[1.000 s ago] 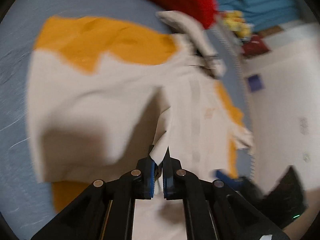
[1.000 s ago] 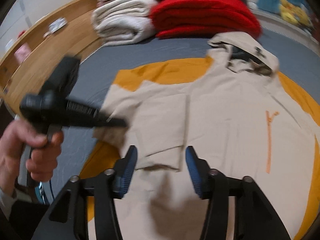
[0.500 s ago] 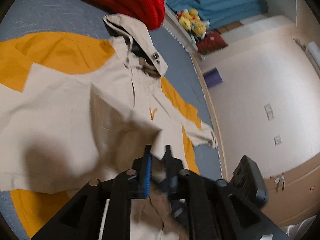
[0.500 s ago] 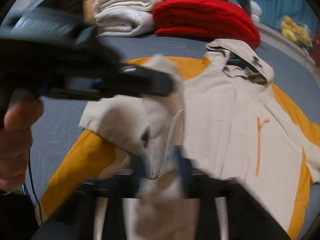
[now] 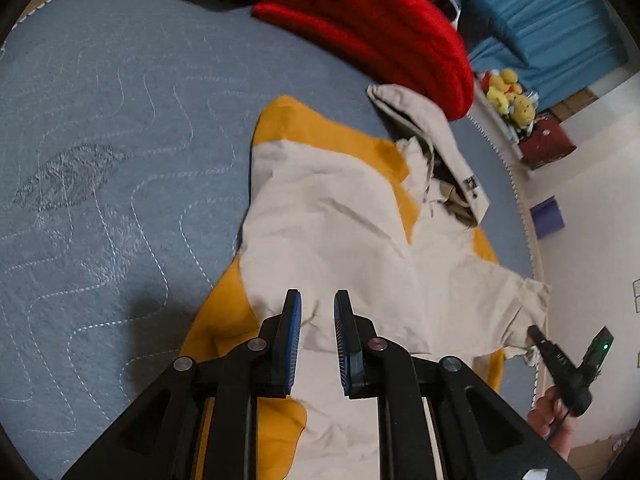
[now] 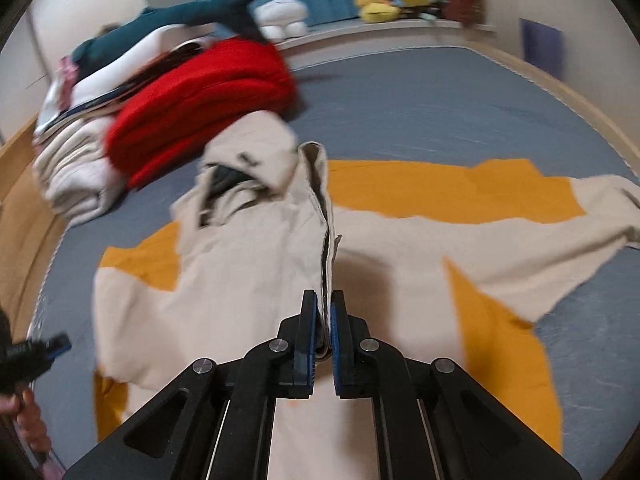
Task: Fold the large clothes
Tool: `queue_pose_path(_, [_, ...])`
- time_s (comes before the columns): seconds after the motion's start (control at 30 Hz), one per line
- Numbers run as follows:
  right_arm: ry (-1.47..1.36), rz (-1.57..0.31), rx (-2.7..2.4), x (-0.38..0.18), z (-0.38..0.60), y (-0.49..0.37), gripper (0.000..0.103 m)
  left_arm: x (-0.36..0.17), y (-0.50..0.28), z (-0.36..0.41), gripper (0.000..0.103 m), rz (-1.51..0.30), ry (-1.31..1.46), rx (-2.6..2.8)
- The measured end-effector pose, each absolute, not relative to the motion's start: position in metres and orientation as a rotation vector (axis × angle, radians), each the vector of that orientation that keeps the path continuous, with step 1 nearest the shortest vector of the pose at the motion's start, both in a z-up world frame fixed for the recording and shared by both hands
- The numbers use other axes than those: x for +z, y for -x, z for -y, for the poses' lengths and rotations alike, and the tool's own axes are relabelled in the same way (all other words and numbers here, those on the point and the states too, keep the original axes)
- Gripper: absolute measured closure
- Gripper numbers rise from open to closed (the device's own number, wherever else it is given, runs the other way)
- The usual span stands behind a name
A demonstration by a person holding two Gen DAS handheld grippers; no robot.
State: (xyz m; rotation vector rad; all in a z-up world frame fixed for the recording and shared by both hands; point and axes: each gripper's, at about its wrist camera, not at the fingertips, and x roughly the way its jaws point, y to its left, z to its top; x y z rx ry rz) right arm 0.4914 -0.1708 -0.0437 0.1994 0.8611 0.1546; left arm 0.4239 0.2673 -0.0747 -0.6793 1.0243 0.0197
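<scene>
Between your right tool (image 6: 324, 330) pads: jacket (image 6: 248, 280) front edge, clamped; soft, limp. Left tool (image 5: 316, 332): apart, empty.

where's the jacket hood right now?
In the left wrist view the hood lies upper right of centre on the blue mat, just below the folded red blanket; in the right wrist view it's upper left of centre.
</scene>
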Motion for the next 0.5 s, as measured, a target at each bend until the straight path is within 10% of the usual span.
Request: queue_pose_path(0.5, [-0.33, -0.933, 0.026, -0.06, 0.244, -0.523, 0.092, -0.144, -0.422, -0.255, 0.07, -1.364, 0.365, 0.211])
